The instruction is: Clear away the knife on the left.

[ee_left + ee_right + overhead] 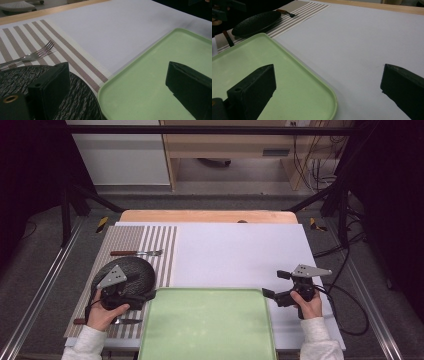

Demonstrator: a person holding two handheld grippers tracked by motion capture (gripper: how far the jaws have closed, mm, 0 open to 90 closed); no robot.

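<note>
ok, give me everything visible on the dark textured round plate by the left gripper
The dark round plate with a rough, bark-like texture looks black or charcoal, shallow and matte. It is empty and lies flat on the brown-and-white striped placemat, just left of the pale green tray; whether they touch is unclear. The silver fork lies beyond it. The left gripper hangs over its near side, jaws open.

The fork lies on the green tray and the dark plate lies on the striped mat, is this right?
Not quite. The fork lies on the striped mat, beyond the dark plate, as the high view shows. The green tray holds nothing. The plate is indeed on the mat.
</note>
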